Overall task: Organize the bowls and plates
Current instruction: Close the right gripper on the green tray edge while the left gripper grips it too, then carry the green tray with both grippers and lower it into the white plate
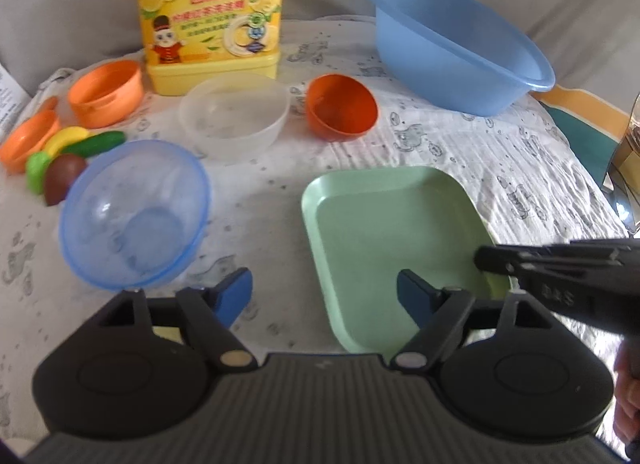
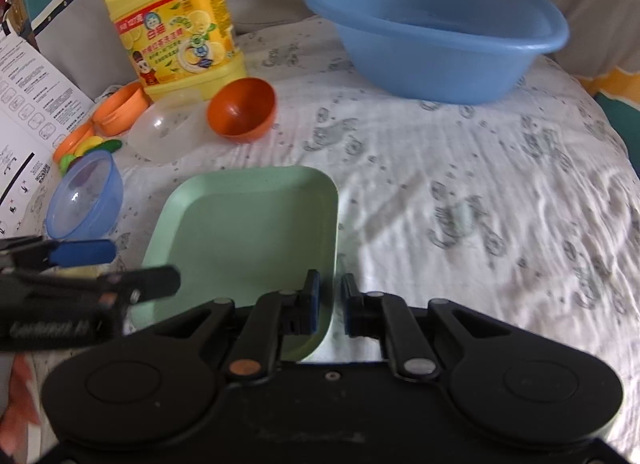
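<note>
A square pale-green plate [image 1: 380,224] [image 2: 248,224] lies on the patterned cloth. My right gripper [image 2: 332,302] is shut on its right rim near the front corner; in the left wrist view it [image 1: 484,262] reaches in from the right. My left gripper [image 1: 326,298] [image 2: 146,264] stands open astride the plate's left rim, one blue pad over the plate and the other over the cloth. To the left sits a clear blue bowl [image 1: 134,216] [image 2: 86,200]. Behind are a frosted white bowl [image 1: 234,118] [image 2: 168,132] and an orange bowl [image 1: 340,108] [image 2: 242,110].
A large blue basin [image 1: 460,44] [image 2: 436,28] stands at the back right, a yellow detergent jug [image 1: 212,16] [image 2: 176,24] at the back left. Orange cups [image 1: 106,92] and toy fruit [image 1: 80,148] lie at far left, beside a printed sheet [image 2: 28,112].
</note>
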The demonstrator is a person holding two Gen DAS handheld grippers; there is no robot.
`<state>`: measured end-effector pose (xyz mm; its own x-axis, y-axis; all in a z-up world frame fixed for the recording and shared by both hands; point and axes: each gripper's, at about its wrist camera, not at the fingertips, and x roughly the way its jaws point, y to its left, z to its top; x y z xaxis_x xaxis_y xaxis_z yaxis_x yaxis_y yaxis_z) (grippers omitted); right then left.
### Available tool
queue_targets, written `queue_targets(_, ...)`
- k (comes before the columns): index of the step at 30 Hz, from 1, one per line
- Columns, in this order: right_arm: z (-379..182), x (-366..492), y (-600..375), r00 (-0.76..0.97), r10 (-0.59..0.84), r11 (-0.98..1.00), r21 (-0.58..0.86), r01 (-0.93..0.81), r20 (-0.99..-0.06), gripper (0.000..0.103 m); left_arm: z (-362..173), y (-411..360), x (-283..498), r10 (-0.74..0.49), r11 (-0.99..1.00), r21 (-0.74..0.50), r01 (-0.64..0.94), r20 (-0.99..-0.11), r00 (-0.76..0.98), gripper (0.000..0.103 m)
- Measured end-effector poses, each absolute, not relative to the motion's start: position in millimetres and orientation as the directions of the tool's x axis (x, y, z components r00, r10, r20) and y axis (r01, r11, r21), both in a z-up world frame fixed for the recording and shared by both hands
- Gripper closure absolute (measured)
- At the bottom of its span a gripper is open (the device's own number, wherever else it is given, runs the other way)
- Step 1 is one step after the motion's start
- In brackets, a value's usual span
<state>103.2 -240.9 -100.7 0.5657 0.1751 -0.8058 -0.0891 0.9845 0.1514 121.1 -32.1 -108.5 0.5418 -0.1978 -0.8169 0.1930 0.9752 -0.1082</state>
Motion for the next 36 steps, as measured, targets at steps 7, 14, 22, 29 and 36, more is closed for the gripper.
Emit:
queue_targets(7,-101.8,102.7,-246.5,0.588,0.214,0.975,0.206,-0.082,-0.780,0.085,-120.4,-50.0,132.5,-0.222,0.966,-0.115,0.230,-0.825,0.519,0.058)
queue_targets(14,-106.8,109.0,-230.5,0.635,0.168,0.985,0.148,-0.084,-0.754,0.084,-121.4,-50.4,132.6,-0.221,0.964,-0.103,0.245,-0.822,0.525,0.061)
queue_targets(22,-106.6,110.4,-217.8,0.638,0.118,0.993,0.100,-0.065,-0.761,0.082,-121.2,-57.1,133.0,-0.207,0.963,-0.075,0.260,-0.822,0.531,0.055)
queue_targets(29,-100.8,97.9,-223.2,0.626,0.131,0.990,0.133,-0.045,-0.769,0.079,-114.7,-54.2,124.4,-0.202,0.963,-0.069,0.261,-0.825,0.528,0.062)
queue_targets(36,-82.1,76.4,-225.5,0.623,0.137,0.989,0.147,-0.036,-0.770,0.079,-95.3,-50.6,106.9,-0.211,0.963,-0.080,0.259,-0.820,0.533,0.063)
